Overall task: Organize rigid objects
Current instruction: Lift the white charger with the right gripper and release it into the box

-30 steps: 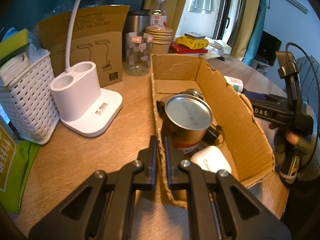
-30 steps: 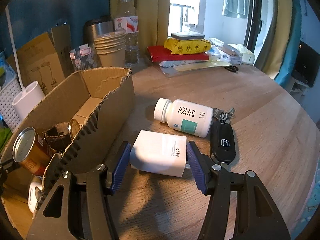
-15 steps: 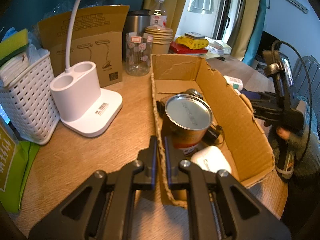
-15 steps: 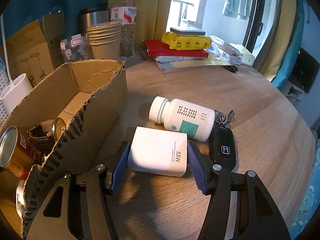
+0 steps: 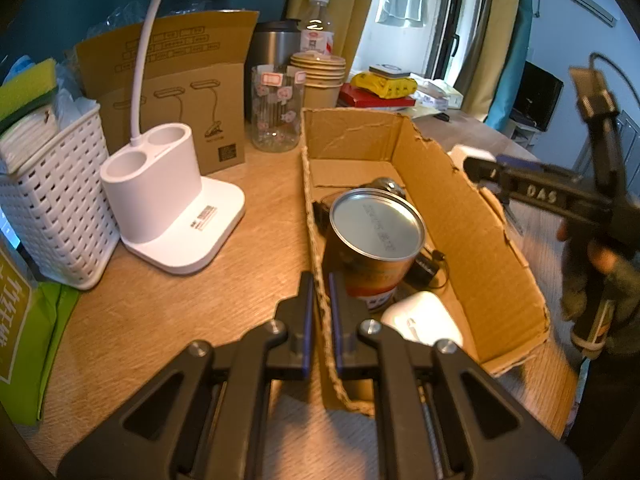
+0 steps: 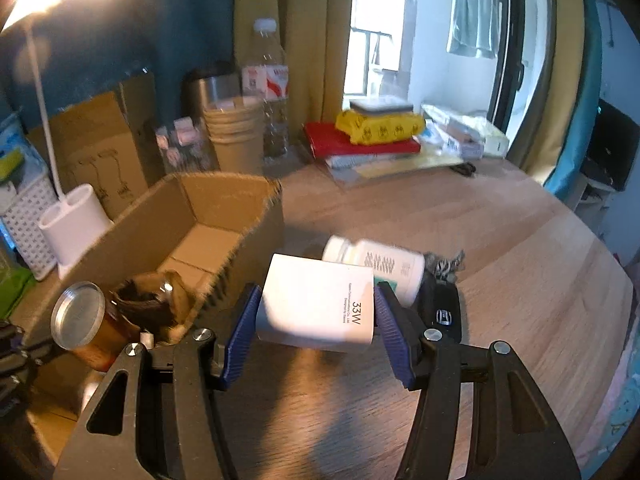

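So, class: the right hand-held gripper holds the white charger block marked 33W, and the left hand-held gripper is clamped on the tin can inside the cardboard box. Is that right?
Not quite. The left hand-held gripper is clamped on the wall of the cardboard box, not on the tin can, as the left wrist view shows. The right hand-held gripper does hold the white charger block.

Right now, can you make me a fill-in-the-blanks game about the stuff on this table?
1. The right gripper is holding a white ____.
2. The left gripper is pinching the wall of the cardboard ____.
3. Inside the box, the tin can stands next to a small white ____.
4. On the table, the black car key lies beside a white pill ____.

Missing words: charger; box; case; bottle
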{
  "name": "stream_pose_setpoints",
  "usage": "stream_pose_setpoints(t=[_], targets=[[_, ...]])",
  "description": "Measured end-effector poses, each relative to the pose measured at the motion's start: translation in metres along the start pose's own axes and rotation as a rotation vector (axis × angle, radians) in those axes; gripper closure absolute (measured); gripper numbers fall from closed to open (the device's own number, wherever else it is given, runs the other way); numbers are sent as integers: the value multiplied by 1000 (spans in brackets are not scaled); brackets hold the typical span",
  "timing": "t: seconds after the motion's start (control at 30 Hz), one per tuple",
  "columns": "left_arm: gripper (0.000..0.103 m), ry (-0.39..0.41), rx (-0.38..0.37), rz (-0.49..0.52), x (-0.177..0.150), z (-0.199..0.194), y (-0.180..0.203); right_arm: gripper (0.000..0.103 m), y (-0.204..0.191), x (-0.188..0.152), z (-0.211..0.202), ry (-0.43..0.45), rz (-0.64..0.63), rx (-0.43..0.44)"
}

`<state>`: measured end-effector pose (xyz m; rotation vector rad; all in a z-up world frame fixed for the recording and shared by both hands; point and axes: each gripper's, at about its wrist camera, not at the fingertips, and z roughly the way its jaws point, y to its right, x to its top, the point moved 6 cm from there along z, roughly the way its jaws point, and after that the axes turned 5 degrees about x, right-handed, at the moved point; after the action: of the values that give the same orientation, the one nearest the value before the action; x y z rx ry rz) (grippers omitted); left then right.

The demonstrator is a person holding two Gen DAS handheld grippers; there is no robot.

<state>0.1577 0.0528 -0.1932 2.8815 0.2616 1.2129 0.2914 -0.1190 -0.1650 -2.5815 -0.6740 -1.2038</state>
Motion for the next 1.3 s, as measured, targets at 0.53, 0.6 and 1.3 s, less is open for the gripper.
stream_pose_setpoints(t=[0.53, 0.6, 1.3], targets=[[94, 1, 0, 0, 0, 0, 0, 43, -42, 39, -11, 65, -88, 72], [94, 0, 0, 0, 0, 0, 0, 43, -47, 41, -8, 65, -97, 77], [94, 1, -1, 0, 2, 0, -1, 43, -80, 57, 43, 5, -241, 83]])
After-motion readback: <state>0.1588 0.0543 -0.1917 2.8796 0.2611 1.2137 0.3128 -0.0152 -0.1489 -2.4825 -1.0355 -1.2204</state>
